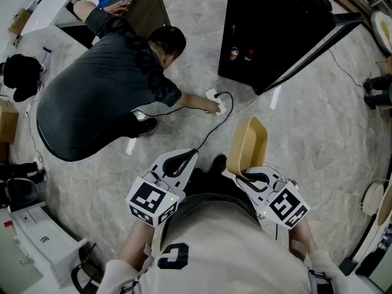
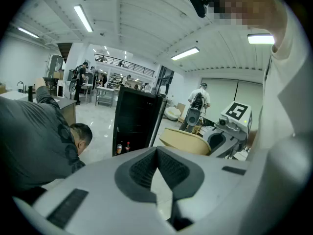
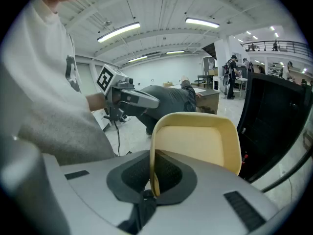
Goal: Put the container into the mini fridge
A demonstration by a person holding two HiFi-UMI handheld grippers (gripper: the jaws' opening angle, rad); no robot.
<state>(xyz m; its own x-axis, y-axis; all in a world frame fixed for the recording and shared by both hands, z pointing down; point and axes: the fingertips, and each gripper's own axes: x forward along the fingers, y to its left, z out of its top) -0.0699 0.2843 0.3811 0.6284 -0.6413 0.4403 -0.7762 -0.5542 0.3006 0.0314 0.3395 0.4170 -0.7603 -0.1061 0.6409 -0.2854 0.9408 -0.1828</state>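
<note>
Between fingers (image 3: 167, 170) of right gripper (image 3: 152, 155) — container (image 3: 195, 146)

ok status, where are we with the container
Right gripper shut on container rim; left gripper shut, empty. Container not yet in fridge, which stands open. Crouched person and cable on floor ahead.

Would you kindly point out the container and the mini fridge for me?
container (image 1: 248, 144), head view, middle of its beige body.
mini fridge (image 1: 275, 29), head view, its black body.
</note>
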